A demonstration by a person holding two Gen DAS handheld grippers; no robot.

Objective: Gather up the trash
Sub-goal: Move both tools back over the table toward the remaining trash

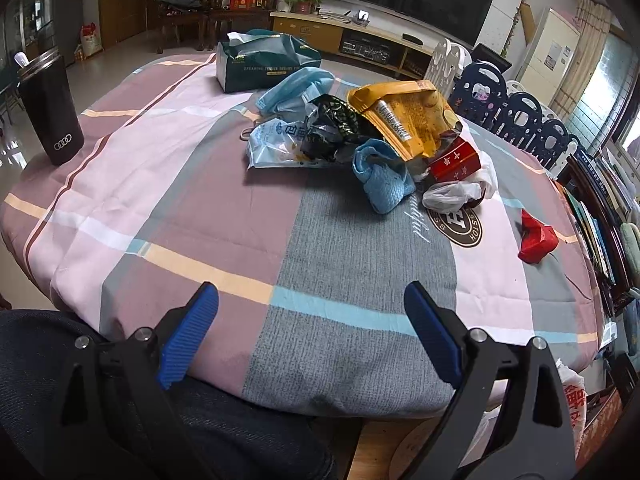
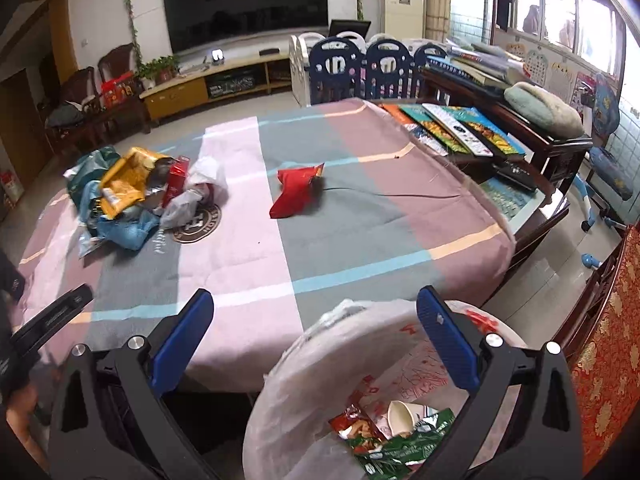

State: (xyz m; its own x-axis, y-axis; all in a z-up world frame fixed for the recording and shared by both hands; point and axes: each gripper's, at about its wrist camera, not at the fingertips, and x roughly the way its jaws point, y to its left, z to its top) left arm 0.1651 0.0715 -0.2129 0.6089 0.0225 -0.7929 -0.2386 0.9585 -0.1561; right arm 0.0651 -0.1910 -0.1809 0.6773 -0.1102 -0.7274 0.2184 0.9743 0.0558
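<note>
A heap of trash lies on the quilt-covered table: a yellow snack bag (image 1: pixel 404 116), a black-green wrapper (image 1: pixel 332 128), a blue cloth (image 1: pixel 380 180), a red box (image 1: pixel 456 164) and a white plastic bag (image 1: pixel 456 192). The heap also shows in the right wrist view (image 2: pixel 132 192). A red wrapper (image 1: pixel 536 240) (image 2: pixel 296 192) lies apart to its right. My left gripper (image 1: pixel 312 300) is open and empty over the table's near edge. My right gripper (image 2: pixel 316 312) is open and empty above a white-lined trash bin (image 2: pixel 304 360) holding wrappers and a paper cup.
A black tumbler (image 1: pixel 50 108) stands at the table's left edge. A green tissue pack (image 1: pixel 260 64) sits behind the heap. Books and remotes (image 2: pixel 460 128) lie on a side table at right. Chairs, a play fence and a TV cabinet stand beyond.
</note>
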